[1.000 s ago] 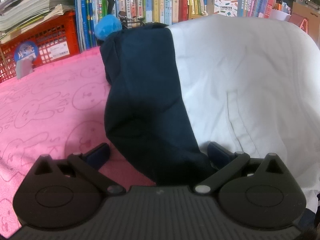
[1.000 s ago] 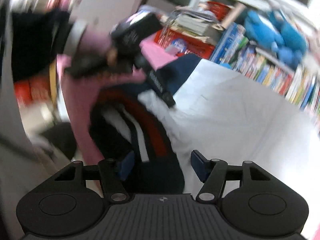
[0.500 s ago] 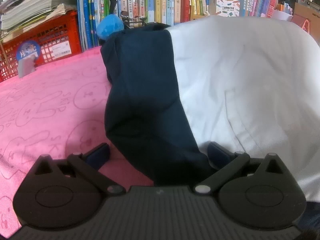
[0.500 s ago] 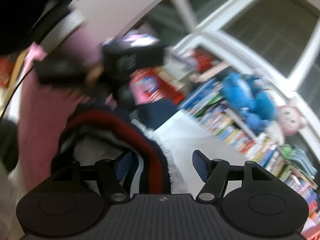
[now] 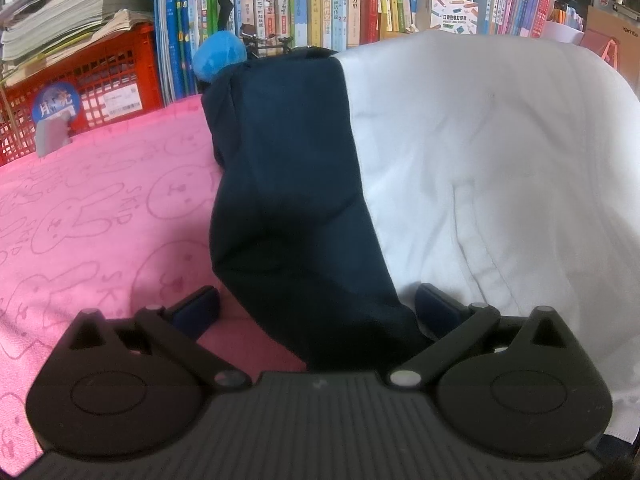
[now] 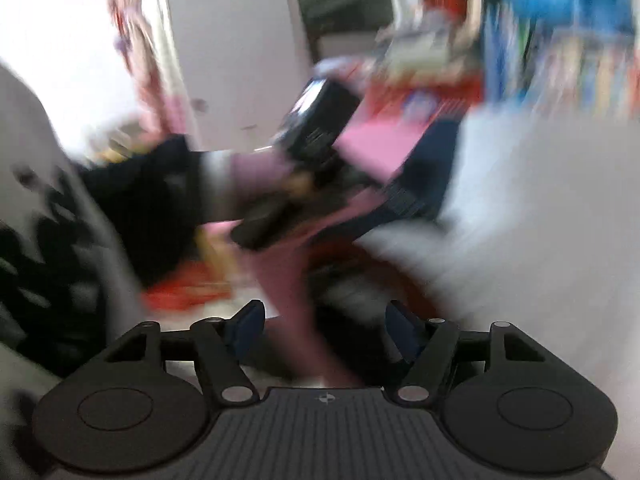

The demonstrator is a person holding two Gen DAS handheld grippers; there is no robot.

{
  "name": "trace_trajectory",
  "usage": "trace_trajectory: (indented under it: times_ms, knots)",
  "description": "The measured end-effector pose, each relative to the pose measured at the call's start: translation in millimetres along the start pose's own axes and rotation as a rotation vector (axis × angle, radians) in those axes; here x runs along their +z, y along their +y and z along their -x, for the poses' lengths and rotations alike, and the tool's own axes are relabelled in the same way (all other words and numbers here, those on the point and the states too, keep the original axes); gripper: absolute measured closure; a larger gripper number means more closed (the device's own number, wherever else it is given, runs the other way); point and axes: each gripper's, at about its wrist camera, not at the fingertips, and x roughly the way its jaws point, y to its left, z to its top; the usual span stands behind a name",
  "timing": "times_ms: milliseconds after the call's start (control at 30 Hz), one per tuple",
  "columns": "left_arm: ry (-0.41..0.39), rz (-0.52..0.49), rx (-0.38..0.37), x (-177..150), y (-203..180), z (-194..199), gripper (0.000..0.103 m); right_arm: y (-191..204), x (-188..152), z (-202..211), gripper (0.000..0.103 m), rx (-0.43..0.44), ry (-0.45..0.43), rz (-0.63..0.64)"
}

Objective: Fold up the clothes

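The garment [image 5: 460, 168], white body with a navy sleeve [image 5: 296, 200], lies spread on the pink cloth [image 5: 92, 216] covering the worktop, its far edge against the row of books [image 5: 360, 4]. The left gripper [image 5: 316, 308] sits at the near end of the sleeve with its fingers [image 5: 196, 306] wide; the navy fabric passes between them but the pads do not press on it. The right gripper [image 6: 324, 328] also has its fingers apart. That view is heavily smeared, so whether any cloth lies between them cannot be told with confidence.

Risks from this state:
- Closing the left fingers here may pinch the pink cloth together with the sleeve, since both lie at the pads; a lift would then drag the cover and shift the garment
- A shallow bite on the sleeve alone may slip under the weight of the white body
- A fast right gripper approach may rumple the white panel, spoiling the fold line
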Motion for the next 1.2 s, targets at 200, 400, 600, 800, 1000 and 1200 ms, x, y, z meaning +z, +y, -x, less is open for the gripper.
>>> trace_trajectory:
  times_ms: [200,400,600,800,1000,1200]
  knots:
    - [0.002,0.002,0.002,0.2,-0.2,-0.2,0.0,0.0,-0.1,-38.6,0.037,0.001,0.0,-0.057]
    - [-0.003,0.001,0.002,-0.6,-0.7,0.2,0.0,6.7,21.9,-89.5,0.037,-0.032,-0.063,-0.04]
    - [-0.02,-0.007,-0.005,-3.0,0.2,0.7,0.0,21.4,18.3,-52.1,0.039,0.118,-0.031,-0.043]
    - [-0.023,-0.006,-0.004,-2.5,-0.7,0.4,0.0,-2.5,31.3,4.5,0.039,0.254,-0.14,-0.257]
    - [-0.024,-0.009,-0.006,-3.2,-0.2,0.5,0.0,4.7,32.9,21.4,0.039,0.294,-0.164,-0.25]
    - [-0.022,-0.009,-0.007,-3.0,0.1,-0.3,0.0,18.8,35.2,37.6,0.036,0.348,-0.211,-0.165]
